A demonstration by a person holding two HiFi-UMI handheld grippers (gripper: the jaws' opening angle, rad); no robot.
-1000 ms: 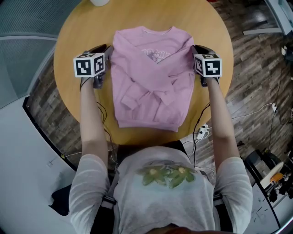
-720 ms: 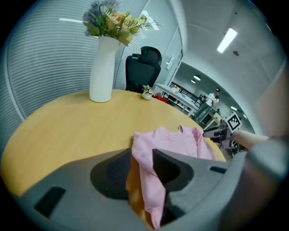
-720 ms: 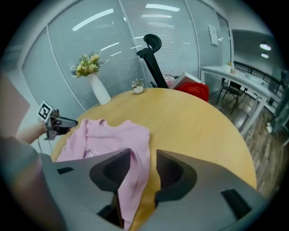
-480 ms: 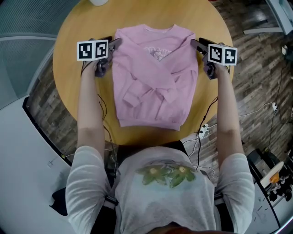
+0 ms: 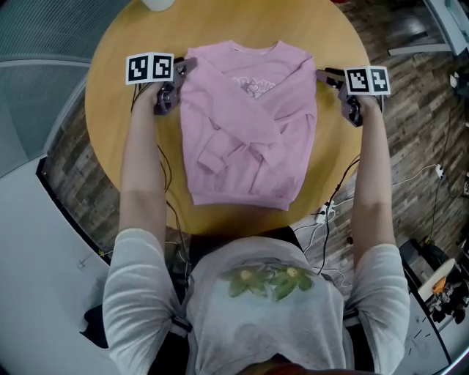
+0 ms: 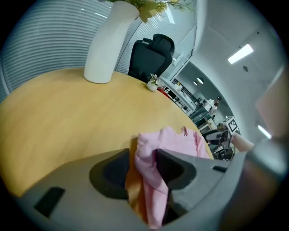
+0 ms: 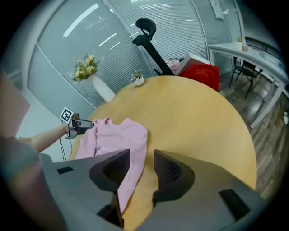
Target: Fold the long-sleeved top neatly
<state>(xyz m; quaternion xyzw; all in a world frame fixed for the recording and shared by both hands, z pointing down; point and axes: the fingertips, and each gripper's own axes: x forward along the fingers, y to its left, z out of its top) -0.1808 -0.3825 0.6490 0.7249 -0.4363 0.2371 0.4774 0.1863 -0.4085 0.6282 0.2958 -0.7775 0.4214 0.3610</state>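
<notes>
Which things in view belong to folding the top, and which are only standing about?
For the job:
pink long-sleeved top
round wooden table

Only standing about:
white vase
black office chair
small potted plant

The long-sleeved top (image 5: 249,139) was plain pink, with a paler print (image 5: 251,86) on its chest, too small to make out. The round table (image 5: 117,44) under it was honey-yellow wood. The marker cubes (image 5: 150,68) carried black squares on white. The floor (image 5: 410,124) showed grey-brown planks. The person's shirt (image 5: 267,322) was grey with a green and yellow motif. The vase (image 6: 106,45) was white, the chair (image 6: 153,52) black, and a bundle (image 7: 202,74) beyond the table red.
</notes>
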